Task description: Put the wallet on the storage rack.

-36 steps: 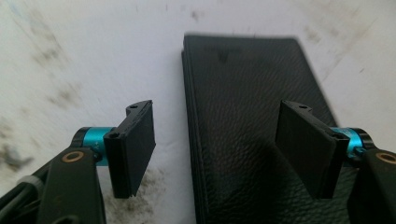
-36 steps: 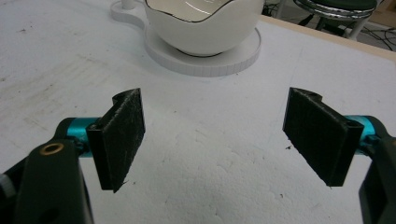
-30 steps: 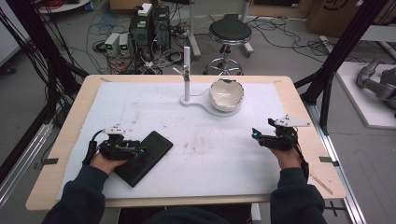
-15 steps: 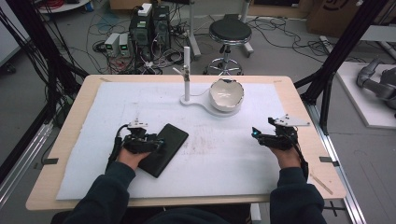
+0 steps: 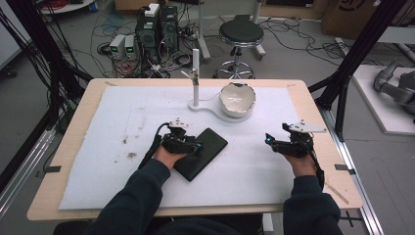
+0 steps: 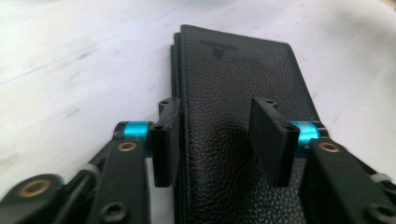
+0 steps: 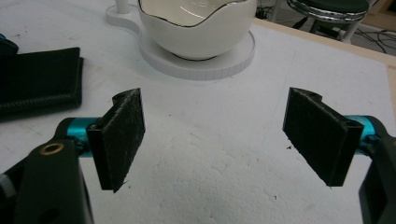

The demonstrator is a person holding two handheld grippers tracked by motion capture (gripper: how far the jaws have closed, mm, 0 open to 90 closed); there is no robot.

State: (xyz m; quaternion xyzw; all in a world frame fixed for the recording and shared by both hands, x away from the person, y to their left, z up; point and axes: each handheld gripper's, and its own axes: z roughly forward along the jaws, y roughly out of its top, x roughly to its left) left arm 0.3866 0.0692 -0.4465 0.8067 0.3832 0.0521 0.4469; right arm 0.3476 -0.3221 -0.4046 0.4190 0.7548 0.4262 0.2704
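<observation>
A black leather wallet [image 5: 208,151] lies slanted on the white foam sheet [image 5: 98,186] near the table's middle. My left gripper [image 5: 195,145] sits over its near-left end. In the left gripper view my left gripper [image 6: 217,135] has one pad against the long edge of the wallet [image 6: 233,84] and the other pad down on its cover. The jaws have just been closing, with the leather between them. My right gripper [image 5: 268,140] rests at the right, open and with nothing between its fingers. In its own view my right gripper [image 7: 215,121] faces bare sheet, with the wallet [image 7: 37,79] at far left.
A white scalloped bowl [image 5: 237,99] sits on a round white base [image 7: 205,63] at the back centre, beside a thin upright white post [image 5: 195,73]. Behind the table are a black stool [image 5: 240,34], electronics boxes and cables. Black frame posts flank the table.
My left hand has slid to the right across the sheet, and the wallet has travelled with it towards the middle. The right hand has stayed where it was.
</observation>
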